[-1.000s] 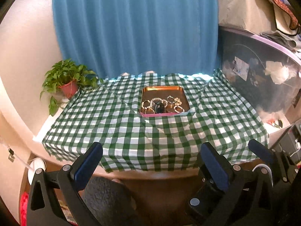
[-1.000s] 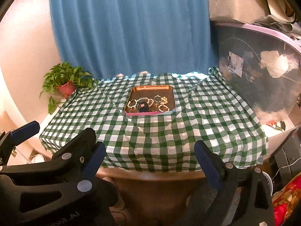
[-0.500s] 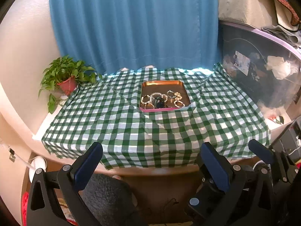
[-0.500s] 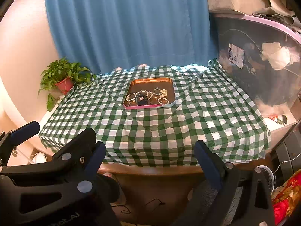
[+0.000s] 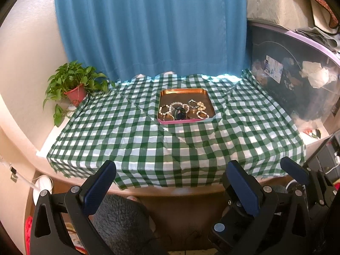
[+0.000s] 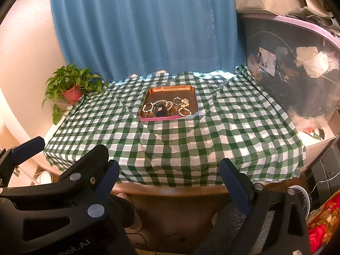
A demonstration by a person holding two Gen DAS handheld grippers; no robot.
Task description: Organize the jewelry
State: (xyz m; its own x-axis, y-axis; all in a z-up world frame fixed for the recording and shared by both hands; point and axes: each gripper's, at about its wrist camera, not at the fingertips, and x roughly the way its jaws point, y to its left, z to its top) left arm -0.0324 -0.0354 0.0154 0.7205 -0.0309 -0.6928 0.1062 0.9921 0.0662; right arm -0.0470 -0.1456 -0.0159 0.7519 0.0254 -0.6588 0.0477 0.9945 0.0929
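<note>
A copper tray with a pink rim (image 5: 182, 92) (image 6: 170, 90) sits mid-table on a green checked cloth (image 5: 170, 140) (image 6: 180, 138). Several bracelets and rings (image 5: 183, 111) (image 6: 166, 108) lie in its near half. My left gripper (image 5: 172, 176) is open and empty, held short of the table's near edge. My right gripper (image 6: 170, 174) is open and empty beside it, also short of the edge. One finger of the right gripper (image 5: 294, 172) shows in the left wrist view. One finger of the left gripper (image 6: 28, 145) shows in the right wrist view.
A potted plant (image 5: 73, 85) (image 6: 71, 87) stands at the table's far left corner. A blue curtain (image 5: 148, 27) hangs behind. A large clear storage bin (image 5: 297, 78) (image 6: 293, 74) borders the right side. A dark chair seat (image 5: 121, 221) is below the near edge.
Both grippers have risen and tilted a little, so the table and tray sit lower in both views. Both stay open. The jewelry has not moved.
</note>
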